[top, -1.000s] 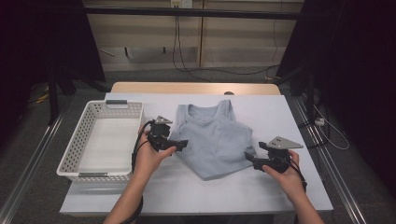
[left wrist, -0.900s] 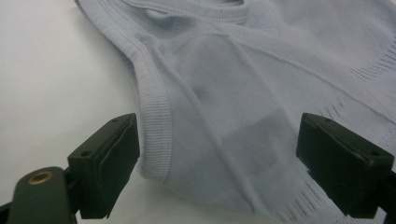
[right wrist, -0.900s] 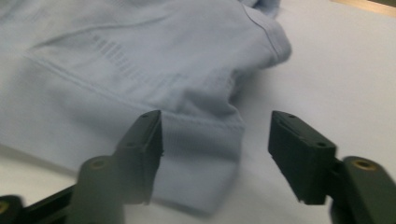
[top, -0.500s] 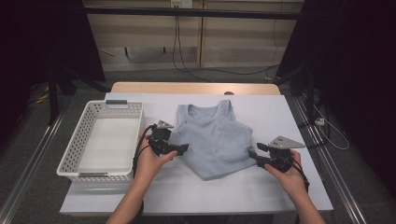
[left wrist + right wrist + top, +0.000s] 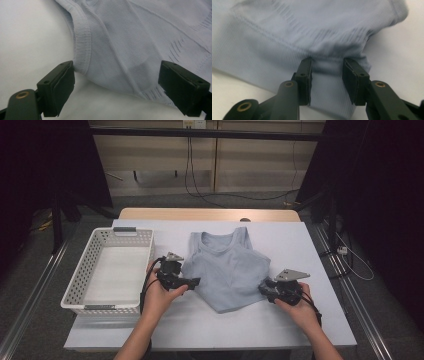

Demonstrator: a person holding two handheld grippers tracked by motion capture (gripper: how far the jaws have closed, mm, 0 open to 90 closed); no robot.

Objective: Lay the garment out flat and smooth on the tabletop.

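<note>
A light blue tank top [image 5: 227, 270] lies folded on the white table [image 5: 280, 240]. My left gripper [image 5: 192, 282] rests at its left edge. In the left gripper view the left gripper [image 5: 117, 87] is wide open, with the ribbed edge of the tank top [image 5: 130, 37] lying between its jaws and not pinched. My right gripper [image 5: 262, 290] is at the garment's lower right corner. In the right gripper view the jaws of the right gripper [image 5: 327, 80] have just been closing. The hem of the tank top [image 5: 299, 30] bunches between them, and a gap remains.
A white plastic basket [image 5: 100, 307] stands on the table's left side, close to my left hand. Bare table lies in front of and to the right of the garment. Cables and dark curtains hang beyond the far edge.
Both hands have stayed where they were. The right gripper's jaws look narrower on the hem corner than before.
</note>
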